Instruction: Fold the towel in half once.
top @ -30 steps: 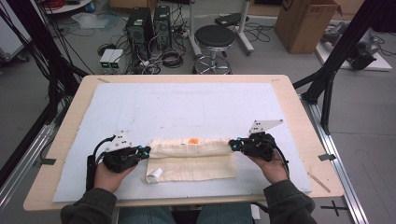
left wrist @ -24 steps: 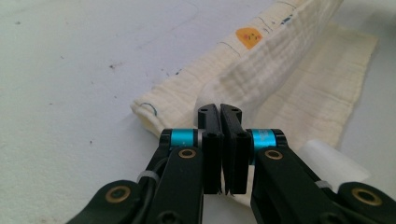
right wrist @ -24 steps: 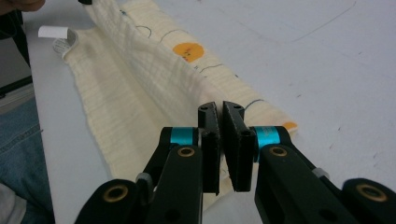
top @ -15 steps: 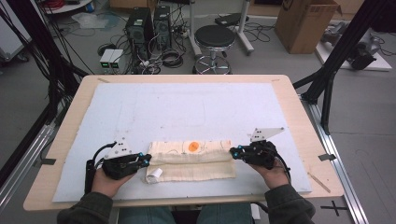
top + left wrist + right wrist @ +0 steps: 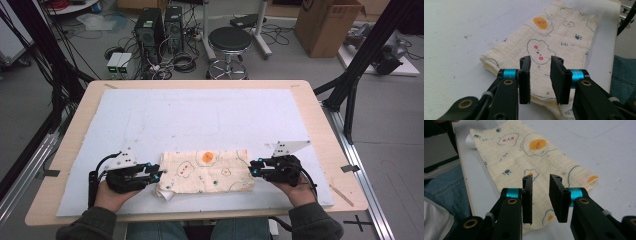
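A cream cloth printed with fried eggs lies folded on the white mat near the table's front edge. My left gripper sits at the cloth's left end. Its jaws have just been opening and stand apart over the cloth, which lies flat under the gap with no pad pressing it. My right gripper is at the cloth's right end. Its jaws have also just been opening, and they hang apart above the cloth. In the gripper views, the left gripper and right gripper both hold nothing.
A small white label sticks out at the cloth's near left corner. The wooden table edge frames the mat. Beyond the table stand a stool, computer cases and a cardboard box.
The cloth's top layer has come toward the near edge, showing more of the orange egg. Both grippers' jaws have parted and let go of the cloth ends.
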{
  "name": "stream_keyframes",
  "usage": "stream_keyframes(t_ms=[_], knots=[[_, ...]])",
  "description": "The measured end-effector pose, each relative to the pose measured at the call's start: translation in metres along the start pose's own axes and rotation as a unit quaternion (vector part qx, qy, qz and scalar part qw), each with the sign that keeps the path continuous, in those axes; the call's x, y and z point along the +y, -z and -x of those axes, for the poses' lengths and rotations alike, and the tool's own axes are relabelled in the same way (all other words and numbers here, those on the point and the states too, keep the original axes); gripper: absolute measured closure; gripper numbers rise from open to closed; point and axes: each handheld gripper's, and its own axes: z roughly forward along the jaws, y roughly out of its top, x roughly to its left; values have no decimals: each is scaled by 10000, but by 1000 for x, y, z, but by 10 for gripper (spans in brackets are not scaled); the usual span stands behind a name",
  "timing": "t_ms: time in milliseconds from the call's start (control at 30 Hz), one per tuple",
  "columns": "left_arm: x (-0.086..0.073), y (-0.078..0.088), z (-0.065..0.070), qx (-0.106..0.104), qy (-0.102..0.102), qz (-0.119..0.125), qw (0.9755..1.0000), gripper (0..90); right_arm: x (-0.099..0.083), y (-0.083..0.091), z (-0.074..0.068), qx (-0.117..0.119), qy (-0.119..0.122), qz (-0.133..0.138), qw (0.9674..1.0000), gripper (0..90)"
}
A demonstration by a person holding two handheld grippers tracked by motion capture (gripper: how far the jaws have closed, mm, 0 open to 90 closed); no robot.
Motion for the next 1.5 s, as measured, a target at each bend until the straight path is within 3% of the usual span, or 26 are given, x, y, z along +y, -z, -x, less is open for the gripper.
stream_keyframes(t_ms=[267,533,700,833,967,1067,1167,1267,1433,1500], knots=[[-8,-16,4,-164,-209,-554,9981,721,-12,-26,-3,155,106,-495,9986,705],[-15,-20,4,-135,-257,-895,9956,720,-17,-29,-4,91,168,-686,9975,703],[-18,-20,4,-138,-216,-897,9956,720,-22,-32,-9,51,254,-874,9958,702],[-16,-19,4,-185,-153,-877,9959,696,-22,-32,-11,31,284,-877,9957,682],[-5,-14,0,-158,13,-583,9982,644,-9,-24,-12,-85,394,-593,9974,641],[3,-15,-10,35,105,-509,9986,591,5,-20,-1,-216,279,-415,9985,614],[7,-19,-21,250,332,-323,9986,573,16,-21,18,-383,91,-280,9988,600],[13,-24,-34,611,486,-296,9965,558,24,-26,37,-579,-111,-258,9979,592],[21,-34,-50,844,752,-162,9935,541,23,-42,66,-666,-585,-284,9957,586],[23,-42,-55,962,831,-365,9912,472,21,-47,71,-628,-715,-355,9948,583]])
